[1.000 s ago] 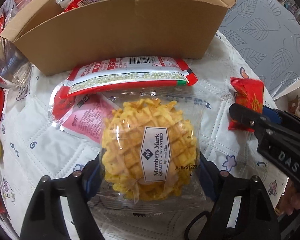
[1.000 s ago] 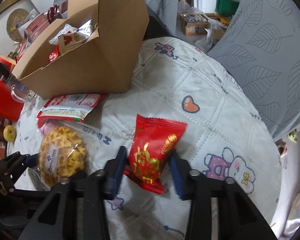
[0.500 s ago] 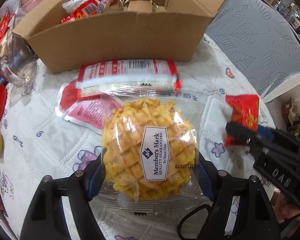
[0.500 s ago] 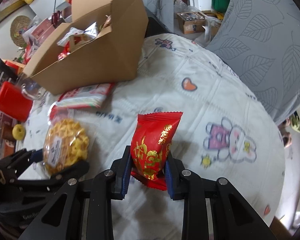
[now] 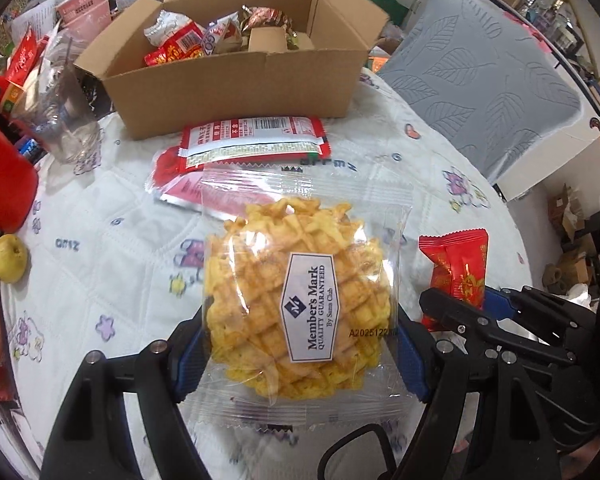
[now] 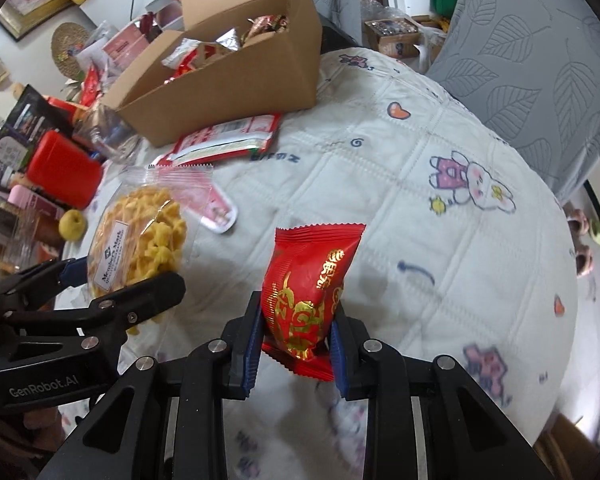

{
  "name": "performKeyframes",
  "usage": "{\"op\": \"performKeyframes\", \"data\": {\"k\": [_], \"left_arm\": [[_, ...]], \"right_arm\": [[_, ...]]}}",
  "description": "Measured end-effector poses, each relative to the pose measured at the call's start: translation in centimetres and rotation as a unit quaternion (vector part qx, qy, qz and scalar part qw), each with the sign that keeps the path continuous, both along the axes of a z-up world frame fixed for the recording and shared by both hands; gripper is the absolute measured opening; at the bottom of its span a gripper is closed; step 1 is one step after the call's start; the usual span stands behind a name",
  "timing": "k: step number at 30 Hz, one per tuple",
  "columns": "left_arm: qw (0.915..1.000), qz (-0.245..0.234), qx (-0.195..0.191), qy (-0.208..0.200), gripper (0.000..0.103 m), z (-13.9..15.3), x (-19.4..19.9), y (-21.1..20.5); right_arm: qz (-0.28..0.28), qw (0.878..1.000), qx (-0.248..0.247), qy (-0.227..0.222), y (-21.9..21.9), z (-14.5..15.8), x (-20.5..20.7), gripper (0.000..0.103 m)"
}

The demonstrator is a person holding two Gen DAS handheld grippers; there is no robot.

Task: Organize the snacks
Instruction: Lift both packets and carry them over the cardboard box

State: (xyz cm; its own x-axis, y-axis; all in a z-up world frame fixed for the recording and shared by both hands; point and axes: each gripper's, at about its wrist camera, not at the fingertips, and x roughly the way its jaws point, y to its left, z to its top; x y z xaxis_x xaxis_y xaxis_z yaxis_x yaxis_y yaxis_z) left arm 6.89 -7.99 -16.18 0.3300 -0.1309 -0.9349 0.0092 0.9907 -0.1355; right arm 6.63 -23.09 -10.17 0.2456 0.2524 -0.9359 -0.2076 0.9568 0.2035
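Fingers (image 5: 190, 354) astride waffle pack (image 5: 300, 304)

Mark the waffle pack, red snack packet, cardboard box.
waffle pack (image 5: 300, 304): left wrist view, on its white label.
red snack packet (image 6: 306, 284): right wrist view, mid front face.
cardboard box (image 5: 236, 84): left wrist view, front wall.

My waffle pack (image 5: 296, 304) hides part of the pink packet (image 5: 196, 194) at twelve o'clock; tablecloth (image 6: 480, 364) prints blur at five o'clock.

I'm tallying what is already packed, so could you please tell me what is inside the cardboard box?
The cardboard box is open, holding a heap of snack packets, red, white and foil. Anything beneath that top layer is covered.
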Motion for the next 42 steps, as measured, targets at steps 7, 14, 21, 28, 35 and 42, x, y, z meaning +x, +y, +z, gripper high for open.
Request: {"op": "performKeyframes", "data": {"k": [7, 14, 21, 28, 35, 42], "left_arm": [[0.9997, -0.005, -0.001, -0.025, 0.078, 3.7, -2.1, -0.2], [0.9981, 0.0, -0.001, -0.062, 0.078, 8.2, -3.6, 0.7], [0.995, 0.018, 0.004, -0.098, 0.078, 11.7, -4.4, 1.7], [0.9906, 0.043, 0.007, -0.13, 0.078, 14.6, -4.2, 3.0], [0.9856, 0.068, 0.006, -0.155, 0.078, 16.9, -2.6, 4.2], [0.9816, 0.081, 0.006, -0.173, 0.078, 18.5, 0.0, 5.1]], "right_arm": [[0.004, 1.0, 0.013, -0.008, 0.7, 2.9, -2.8, 0.029], [0.018, 0.999, 0.035, -0.019, 2.0, 6.1, -4.6, 0.029], [0.034, 0.997, 0.054, -0.038, 3.1, 9.3, -5.1, 0.029], [0.062, 0.994, 0.063, -0.058, 4.4, 11.8, -4.1, 0.029], [0.095, 0.99, 0.075, -0.079, 5.8, 13.7, -1.5, 0.029], [0.118, 0.985, 0.081, -0.101, 6.8, 15.3, 2.0, 0.029]]}}
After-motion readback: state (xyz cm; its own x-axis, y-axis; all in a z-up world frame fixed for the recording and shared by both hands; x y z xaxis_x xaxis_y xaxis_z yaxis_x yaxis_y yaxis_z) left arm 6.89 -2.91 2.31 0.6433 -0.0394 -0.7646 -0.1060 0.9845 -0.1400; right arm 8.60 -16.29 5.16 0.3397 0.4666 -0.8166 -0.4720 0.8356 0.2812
